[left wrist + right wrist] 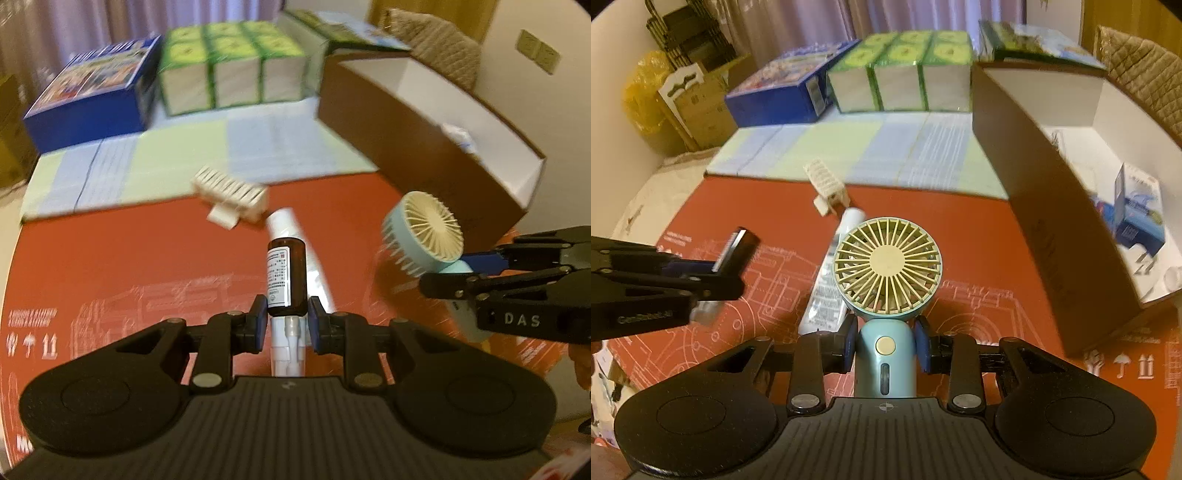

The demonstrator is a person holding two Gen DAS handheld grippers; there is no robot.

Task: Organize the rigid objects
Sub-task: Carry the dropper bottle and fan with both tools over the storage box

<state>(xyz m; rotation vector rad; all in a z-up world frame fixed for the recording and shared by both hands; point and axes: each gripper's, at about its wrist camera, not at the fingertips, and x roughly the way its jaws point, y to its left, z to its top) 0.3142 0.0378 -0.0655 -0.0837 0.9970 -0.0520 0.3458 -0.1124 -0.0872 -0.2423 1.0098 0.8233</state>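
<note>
My left gripper (287, 319) is shut on a small brown spray bottle (286, 277) with a white label and white nozzle, held above the red mat. My right gripper (885, 343) is shut on the handle of a light-blue hand fan (887, 266) with a cream grille; the fan also shows in the left wrist view (424, 234). A white tube (831, 280) lies on the mat under the held things. A white hair clip (827, 184) lies at the mat's far edge. The left gripper (713, 277) shows at the left of the right wrist view.
A brown open box (1045, 206) with white inside stands at the right and holds a blue-white carton (1137, 218). Behind are a blue box (783, 88), green tissue packs (905, 77) and a pale checked cloth (868, 147). Cardboard boxes (698, 103) stand far left.
</note>
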